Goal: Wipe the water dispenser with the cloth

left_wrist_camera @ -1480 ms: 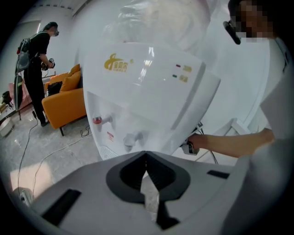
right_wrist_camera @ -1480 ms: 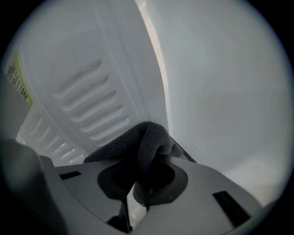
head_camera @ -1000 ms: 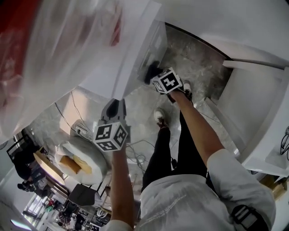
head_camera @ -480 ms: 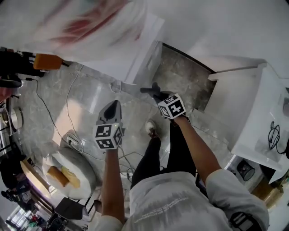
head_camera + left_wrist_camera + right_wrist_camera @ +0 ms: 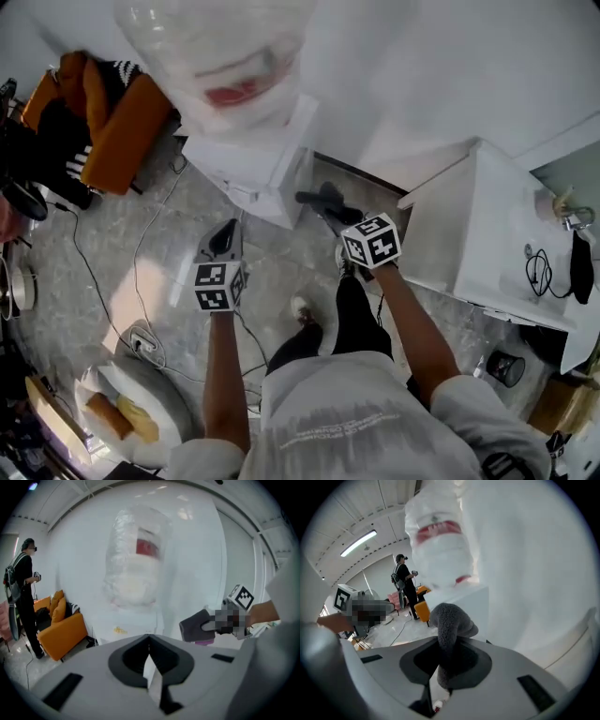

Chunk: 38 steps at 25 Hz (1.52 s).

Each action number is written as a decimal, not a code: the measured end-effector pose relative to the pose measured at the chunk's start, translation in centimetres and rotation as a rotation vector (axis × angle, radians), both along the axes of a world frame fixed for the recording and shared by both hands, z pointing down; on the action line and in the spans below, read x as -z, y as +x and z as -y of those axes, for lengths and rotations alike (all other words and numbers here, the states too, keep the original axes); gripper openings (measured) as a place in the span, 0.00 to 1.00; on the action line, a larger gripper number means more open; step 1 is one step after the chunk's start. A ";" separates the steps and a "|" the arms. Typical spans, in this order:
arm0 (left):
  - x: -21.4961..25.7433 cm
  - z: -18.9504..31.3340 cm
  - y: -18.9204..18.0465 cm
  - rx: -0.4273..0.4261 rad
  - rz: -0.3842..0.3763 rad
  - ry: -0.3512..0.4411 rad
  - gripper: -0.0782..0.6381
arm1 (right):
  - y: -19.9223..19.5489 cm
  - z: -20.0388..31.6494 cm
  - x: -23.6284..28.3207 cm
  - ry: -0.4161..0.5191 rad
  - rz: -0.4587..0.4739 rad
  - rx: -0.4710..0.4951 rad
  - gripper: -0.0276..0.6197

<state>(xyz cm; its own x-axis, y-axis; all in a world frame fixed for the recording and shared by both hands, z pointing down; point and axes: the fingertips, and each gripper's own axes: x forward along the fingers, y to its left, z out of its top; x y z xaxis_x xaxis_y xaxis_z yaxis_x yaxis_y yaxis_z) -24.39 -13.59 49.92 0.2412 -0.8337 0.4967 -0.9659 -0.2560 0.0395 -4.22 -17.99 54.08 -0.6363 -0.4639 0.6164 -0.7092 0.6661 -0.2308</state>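
The white water dispenser (image 5: 251, 173) stands on the marble floor, its bottle (image 5: 220, 56) wrapped in clear plastic with a red label. My right gripper (image 5: 323, 202) is shut on a dark grey cloth (image 5: 319, 197), held in the air just right of the dispenser and not touching it. In the right gripper view the cloth (image 5: 449, 623) sticks up between the jaws, with the bottle (image 5: 440, 545) behind. My left gripper (image 5: 225, 236) hangs shut and empty in front of the dispenser's lower left. The left gripper view faces the bottle (image 5: 136, 569).
An orange sofa (image 5: 112, 122) stands left of the dispenser. A white cabinet (image 5: 497, 234) stands at the right. Cables (image 5: 103, 272) and a power strip (image 5: 145, 342) lie on the floor at the left. Another person (image 5: 23, 588) stands by the sofa.
The head view has swung so the dispenser sits farther off and higher. The right gripper with the cloth has come away from the dispenser's front; the left gripper has drawn back too.
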 end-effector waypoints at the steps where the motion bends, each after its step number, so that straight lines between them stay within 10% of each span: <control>1: 1.4 0.1 -0.1 -0.005 0.005 0.026 0.13 | -0.1 0.2 2.0 0.027 0.017 -0.014 0.13; 18: 23.9 -1.4 -0.8 -0.128 0.141 0.416 0.13 | -1.2 -0.9 31.6 0.609 0.122 -0.007 0.13; 38: 30.5 -4.8 4.2 -0.254 0.153 0.555 0.13 | -0.5 -4.8 36.4 0.706 0.142 0.033 0.13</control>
